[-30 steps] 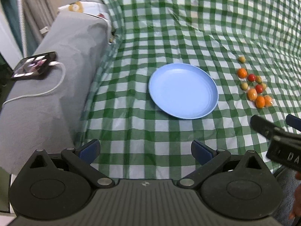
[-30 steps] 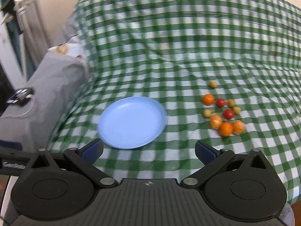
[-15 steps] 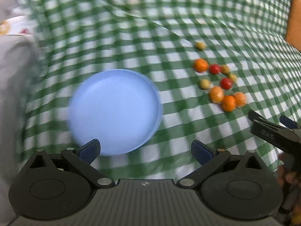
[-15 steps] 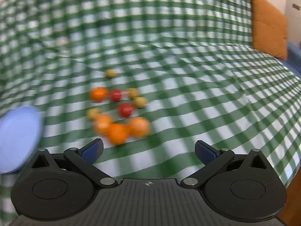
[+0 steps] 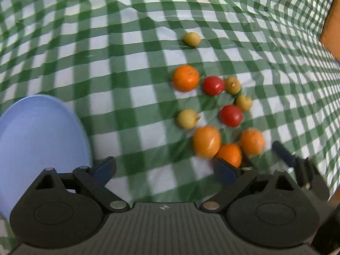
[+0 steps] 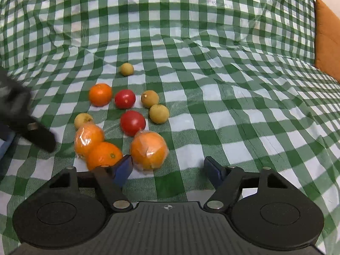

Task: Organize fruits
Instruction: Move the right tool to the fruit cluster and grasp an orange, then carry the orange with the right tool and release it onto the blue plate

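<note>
Fruit lies in a loose bunch on the green checked cloth: four oranges, two red tomatoes and some small yellow fruits, with one yellow fruit a little apart at the far side. None is on the blue plate yet, so I think the whole job is still to do. The right gripper is partly open and has just been closing, with nothing between its jaws; the nearest orange sits just in front of its left finger. The left gripper is wide open and holds nothing. The oranges touch each other, so picking one may push the others. An orange cushion sits far right.
</note>
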A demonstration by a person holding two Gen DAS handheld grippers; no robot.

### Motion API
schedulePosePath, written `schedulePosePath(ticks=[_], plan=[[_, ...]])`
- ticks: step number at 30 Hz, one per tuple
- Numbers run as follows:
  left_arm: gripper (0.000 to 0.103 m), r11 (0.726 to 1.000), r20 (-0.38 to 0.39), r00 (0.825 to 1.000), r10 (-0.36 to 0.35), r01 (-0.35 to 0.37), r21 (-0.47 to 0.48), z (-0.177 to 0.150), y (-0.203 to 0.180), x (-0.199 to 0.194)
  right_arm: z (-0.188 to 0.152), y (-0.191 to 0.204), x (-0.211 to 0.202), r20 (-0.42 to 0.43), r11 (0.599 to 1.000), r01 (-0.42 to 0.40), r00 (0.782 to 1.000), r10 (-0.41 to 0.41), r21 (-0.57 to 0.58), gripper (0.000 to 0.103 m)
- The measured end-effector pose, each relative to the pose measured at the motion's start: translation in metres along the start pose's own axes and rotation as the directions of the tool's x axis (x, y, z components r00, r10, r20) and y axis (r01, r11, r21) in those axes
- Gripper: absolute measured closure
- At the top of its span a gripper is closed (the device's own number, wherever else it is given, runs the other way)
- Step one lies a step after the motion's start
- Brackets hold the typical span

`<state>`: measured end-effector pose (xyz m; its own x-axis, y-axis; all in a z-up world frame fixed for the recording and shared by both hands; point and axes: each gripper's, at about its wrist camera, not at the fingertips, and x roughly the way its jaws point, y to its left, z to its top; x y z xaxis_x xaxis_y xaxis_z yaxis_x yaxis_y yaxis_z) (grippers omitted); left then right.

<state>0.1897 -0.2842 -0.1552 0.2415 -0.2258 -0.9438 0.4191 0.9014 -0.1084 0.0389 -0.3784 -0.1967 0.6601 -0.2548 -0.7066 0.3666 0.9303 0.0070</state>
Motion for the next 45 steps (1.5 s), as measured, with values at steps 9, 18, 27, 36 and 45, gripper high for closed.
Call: schedulePosePath(ticks=[9,18,27,36,45], plan=[[0.037,0.996,-0.002,0.997,-0.072,0.072,-0.043,0.027,-0.02,0.025,0.003,-0.003,0.008,0.048,0.999,0.012,0.999,-0.011,-0.031,0.057],[0.03,0.989,-0.028,0.995,-0.092,0.088,-0.116,0.035,-0.012,0.034,0.003,-0.006,0.008,0.062,0.999,0.027,0.998,-0.026,-0.018,0.064],[0.018,0.982,-0.007,0.996,-0.085,0.083,-0.17,0.023,0.006,0.04,0.001,-0.004,0.006,0.069,0.999,0.029,0.997,-0.03,0.022,0.062],[0.049,0.983,0.011,0.992,-0.127,0.127,-0.131,0.026,-0.011,0.037,0.006,-0.004,0.012,0.075,0.999,0.041,0.996,-0.042,0.013,0.061],[0.04,0.989,0.037,0.995,-0.092,0.096,-0.109,0.015,0.016,0.038,0.006,-0.011,0.012,0.076,0.997,0.037,0.996,-0.042,0.072,0.061]])
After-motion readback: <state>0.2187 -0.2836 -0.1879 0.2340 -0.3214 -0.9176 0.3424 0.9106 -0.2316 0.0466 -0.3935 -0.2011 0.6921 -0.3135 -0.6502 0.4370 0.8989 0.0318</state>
